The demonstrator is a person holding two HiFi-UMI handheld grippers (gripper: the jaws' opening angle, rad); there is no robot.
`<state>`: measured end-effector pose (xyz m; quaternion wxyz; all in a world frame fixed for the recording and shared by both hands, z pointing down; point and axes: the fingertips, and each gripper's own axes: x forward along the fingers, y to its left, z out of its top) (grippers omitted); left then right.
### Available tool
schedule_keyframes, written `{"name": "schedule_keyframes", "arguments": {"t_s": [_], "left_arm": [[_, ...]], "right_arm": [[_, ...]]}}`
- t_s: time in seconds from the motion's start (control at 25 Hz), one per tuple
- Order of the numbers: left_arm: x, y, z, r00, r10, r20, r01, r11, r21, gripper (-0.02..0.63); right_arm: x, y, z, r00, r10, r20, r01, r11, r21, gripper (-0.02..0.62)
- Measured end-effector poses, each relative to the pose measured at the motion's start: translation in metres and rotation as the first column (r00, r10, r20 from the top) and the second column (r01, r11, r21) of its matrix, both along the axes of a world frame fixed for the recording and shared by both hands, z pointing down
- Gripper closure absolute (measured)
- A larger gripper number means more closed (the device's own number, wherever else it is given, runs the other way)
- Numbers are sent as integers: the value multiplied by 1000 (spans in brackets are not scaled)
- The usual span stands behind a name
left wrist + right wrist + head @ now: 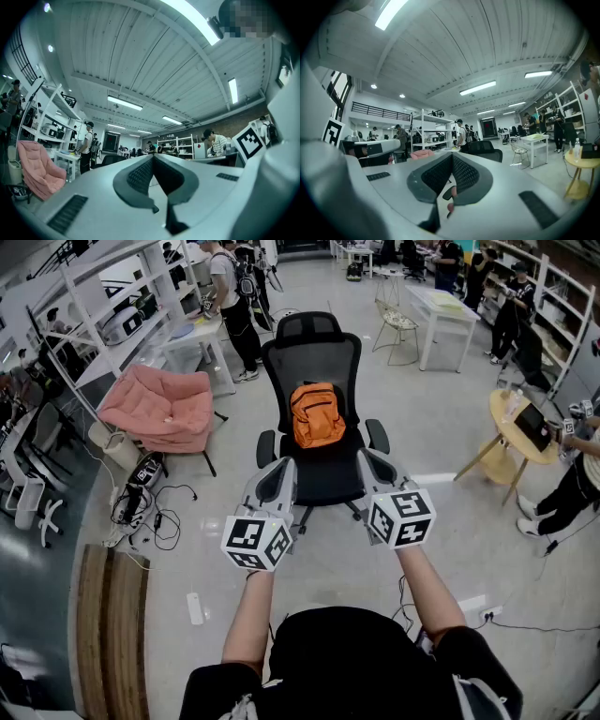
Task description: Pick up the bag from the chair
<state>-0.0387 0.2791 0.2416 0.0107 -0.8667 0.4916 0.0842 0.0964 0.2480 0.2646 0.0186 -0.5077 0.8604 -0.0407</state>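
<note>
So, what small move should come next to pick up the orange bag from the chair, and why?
Probably carry both tongs forward toward the orange bag, opening them on the way. The left tongs and right tongs are shut and empty, held about level, and the bag sits farther ahead, upright against the black chair back.

Bag (317,414) btwn armrests (266,448), front open

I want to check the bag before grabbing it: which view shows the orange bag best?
The head view: the orange bag sits in full view on the seat of the black chair, against its backrest. The left gripper view does not show it. The right gripper view shows only small orange slivers through the gap under the jaws, likely the bag.
</note>
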Motion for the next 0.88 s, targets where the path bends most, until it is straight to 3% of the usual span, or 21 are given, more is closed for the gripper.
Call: {"name": "schedule_keyframes", "arguments": {"t_s": [0.2,0.88], "left_arm": [[7,0,1,1000,-2,-11,1,1000,-8,597],[11,-14,5,1000,-13,6,13,1000,-23,597]], "right_arm": [[2,0,4,999,-44,9,44,999,-14,595],[1,-23,13,998,-61,20,62,998,-31,595]]}}
